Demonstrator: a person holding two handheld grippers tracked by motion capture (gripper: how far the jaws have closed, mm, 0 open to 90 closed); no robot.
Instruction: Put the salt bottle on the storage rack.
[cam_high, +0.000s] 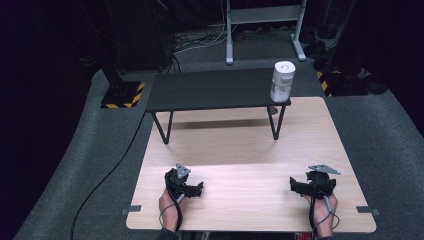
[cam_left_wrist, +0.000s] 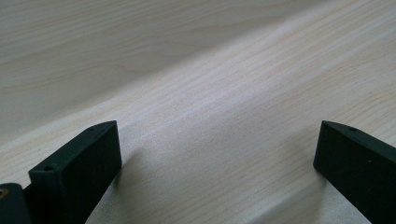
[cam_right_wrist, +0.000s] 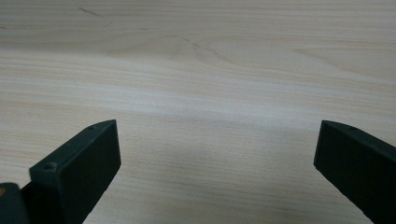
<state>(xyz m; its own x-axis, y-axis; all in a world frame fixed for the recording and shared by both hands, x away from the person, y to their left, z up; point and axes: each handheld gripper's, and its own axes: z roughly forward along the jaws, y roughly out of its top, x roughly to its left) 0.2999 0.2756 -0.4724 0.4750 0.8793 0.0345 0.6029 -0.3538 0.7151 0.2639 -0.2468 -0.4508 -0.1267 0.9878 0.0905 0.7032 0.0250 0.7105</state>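
Two grippers, left (cam_high: 192, 187) and right (cam_high: 300, 186), rest near on the table (cam_high: 240, 150) with jaws wide apart and empty; white bottle (cam_high: 282, 81) stands far right on the shelf (cam_high: 210, 90), probably light, smooth, slippery plastic, so grip mid-body.

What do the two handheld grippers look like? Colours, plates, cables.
Both grippers are black. The left gripper carries a grey three-cornered plate on top; the right gripper has a matching plate. A thin dark cable trails from each across the hand. In the gripper views the jaws are matte black, flat-faced blocks with small holes in their top edges.
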